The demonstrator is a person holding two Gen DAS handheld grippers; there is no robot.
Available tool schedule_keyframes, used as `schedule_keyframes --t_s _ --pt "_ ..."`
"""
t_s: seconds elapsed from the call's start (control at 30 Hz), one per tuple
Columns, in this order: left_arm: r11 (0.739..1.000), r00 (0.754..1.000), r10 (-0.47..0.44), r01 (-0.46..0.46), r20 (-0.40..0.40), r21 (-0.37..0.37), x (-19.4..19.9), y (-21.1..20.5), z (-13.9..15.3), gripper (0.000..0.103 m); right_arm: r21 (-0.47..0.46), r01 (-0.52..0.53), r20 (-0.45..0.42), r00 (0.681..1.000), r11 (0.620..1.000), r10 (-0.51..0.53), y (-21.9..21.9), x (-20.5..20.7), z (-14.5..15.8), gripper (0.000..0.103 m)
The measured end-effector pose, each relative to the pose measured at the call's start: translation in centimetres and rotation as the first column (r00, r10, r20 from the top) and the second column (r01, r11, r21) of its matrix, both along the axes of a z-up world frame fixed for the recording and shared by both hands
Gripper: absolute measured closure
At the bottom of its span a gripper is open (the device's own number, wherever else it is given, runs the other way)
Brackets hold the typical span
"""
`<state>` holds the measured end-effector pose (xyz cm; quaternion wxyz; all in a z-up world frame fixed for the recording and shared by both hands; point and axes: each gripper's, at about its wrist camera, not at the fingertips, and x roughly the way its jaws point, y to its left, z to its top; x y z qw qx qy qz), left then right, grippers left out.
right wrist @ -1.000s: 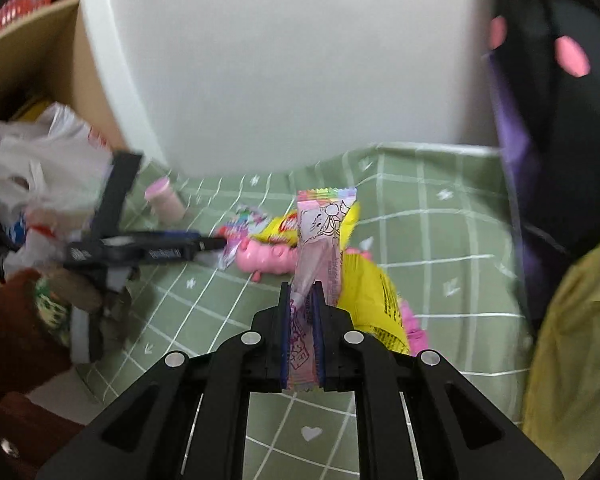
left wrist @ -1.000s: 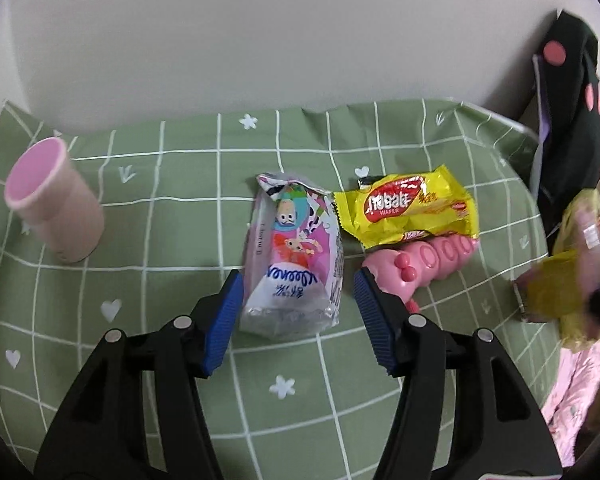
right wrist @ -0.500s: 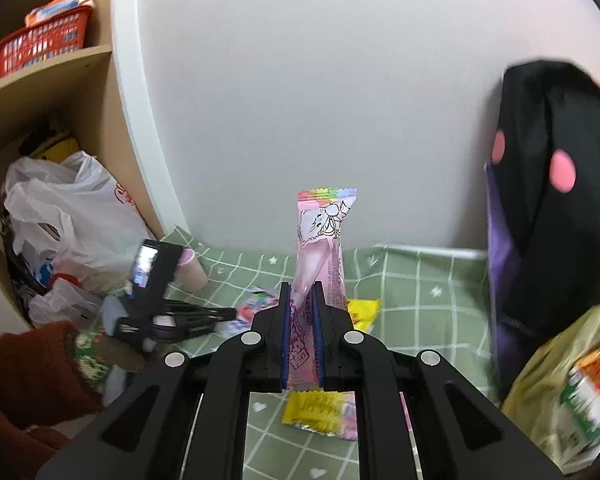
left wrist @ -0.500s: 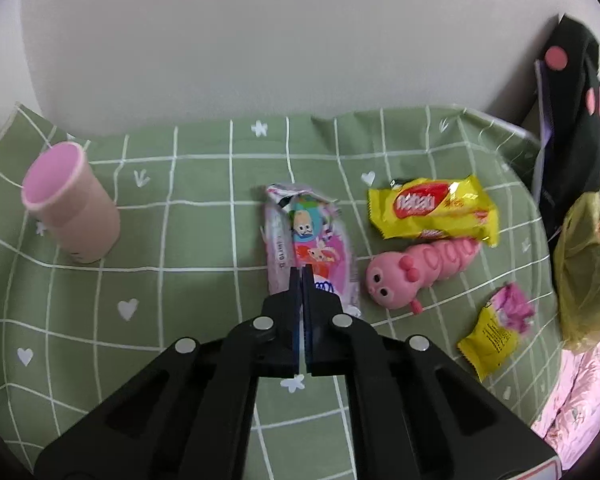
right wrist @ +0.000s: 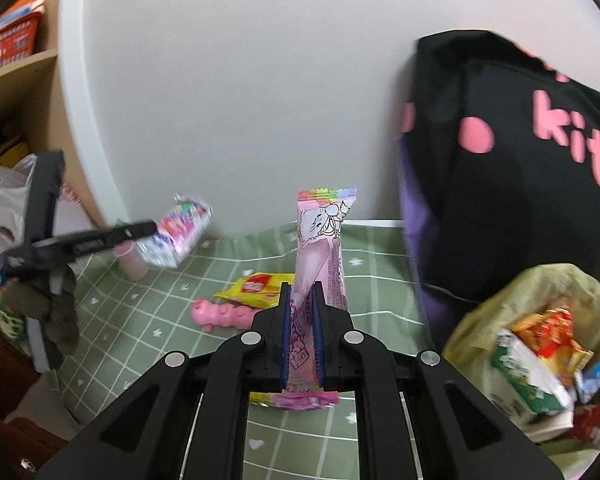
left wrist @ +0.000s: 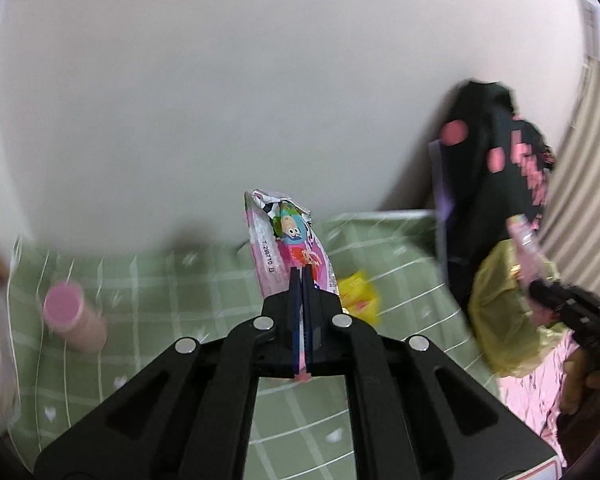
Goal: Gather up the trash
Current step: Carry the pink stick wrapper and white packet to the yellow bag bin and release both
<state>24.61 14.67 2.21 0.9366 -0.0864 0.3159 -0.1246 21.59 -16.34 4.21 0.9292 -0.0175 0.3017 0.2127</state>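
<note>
Two wrappers, one per gripper: my left gripper (left wrist: 302, 276) is clamped on the cartoon wrapper (left wrist: 288, 240), which juts toward twelve o'clock off the green cloth (left wrist: 148, 280); my right gripper (right wrist: 300, 300) pinches the pink wrapper (right wrist: 324, 240) likewise. Both look light, crinkly, slippery; gripping the flat end seems safest. Yellow trash bag (right wrist: 492, 320) waits at three o'clock.

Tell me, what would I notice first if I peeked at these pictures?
Probably the two black tongs, each pinching a candy wrapper up in the air: the left tongs hold a cartoon wrapper, the right tongs a tall pink wrapper. Next, the yellow trash bag stuffed with packets, on the right beside the green checked tablecloth.
</note>
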Motion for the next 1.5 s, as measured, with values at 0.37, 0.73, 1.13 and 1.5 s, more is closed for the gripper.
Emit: schedule_keyframes --t_s 0.37,0.73,1.13,1.5 --pt "0.934 0.916 -0.351 0.357 0.193 0.000 1.0 -12.8 9.0 0.102 0.004 0.243 0.126 0.962 0.970 -0.242 -8.2 -3.7 3.7 0.093" --pt "0.723 0.721 -0.676 0.689 0.152 -0.057 1.6 -27.0 10.3 0.102 0.053 0.508 0.198 0.839 0.860 -0.507 -19.1 -8.6 7.2 0.093" --pt "0.646 0.638 -0.747 0.763 -0.189 0.022 6.1 -39.5 -0.2 0.102 0.057 0.515 -0.009 0.857 0.855 -0.516 -24.3 -4.9 0.8 0.093" --pt "0.695 0.694 -0.673 0.712 -0.256 0.102 7.7 -38.5 -3.5 0.102 0.014 0.423 -0.178 0.893 0.906 -0.414 -23.6 1.0 -4.2 0.093"
